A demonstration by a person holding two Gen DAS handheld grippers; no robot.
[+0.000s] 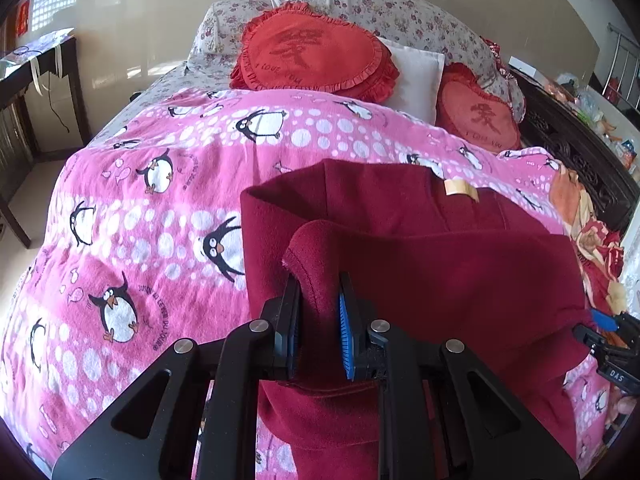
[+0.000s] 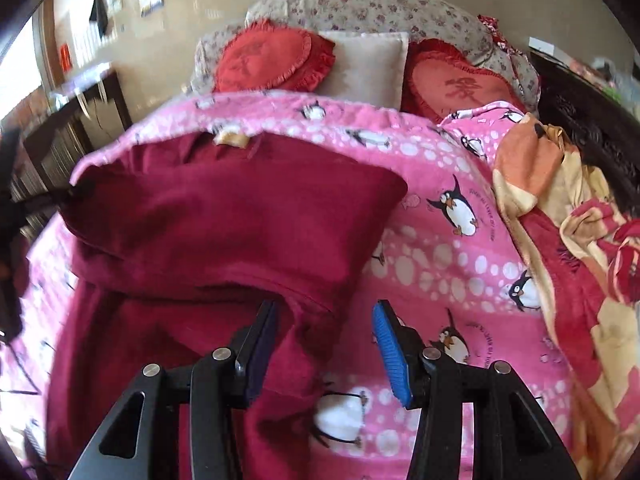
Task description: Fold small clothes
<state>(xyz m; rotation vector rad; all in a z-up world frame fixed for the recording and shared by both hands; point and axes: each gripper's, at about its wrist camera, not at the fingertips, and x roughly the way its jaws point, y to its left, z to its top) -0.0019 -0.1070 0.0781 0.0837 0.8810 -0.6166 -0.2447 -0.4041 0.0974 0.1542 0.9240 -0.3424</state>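
A dark red fleece garment (image 1: 420, 264) lies partly folded on the pink penguin blanket (image 1: 160, 208), with a beige label (image 1: 460, 189) at its far edge. My left gripper (image 1: 320, 280) is shut on a raised fold of the garment near its left edge. My right gripper (image 2: 326, 308) is open just above the garment's near right edge (image 2: 240, 220), with cloth between its jaws but not pinched. The right gripper also shows at the right rim of the left wrist view (image 1: 608, 336).
Red heart cushions (image 1: 312, 60) and a white pillow (image 1: 416, 76) sit at the bed's head. A crumpled orange and red blanket (image 2: 560, 220) lies along the right side. A dark desk (image 1: 36, 80) stands left of the bed, a dark carved frame (image 1: 580, 152) on the right.
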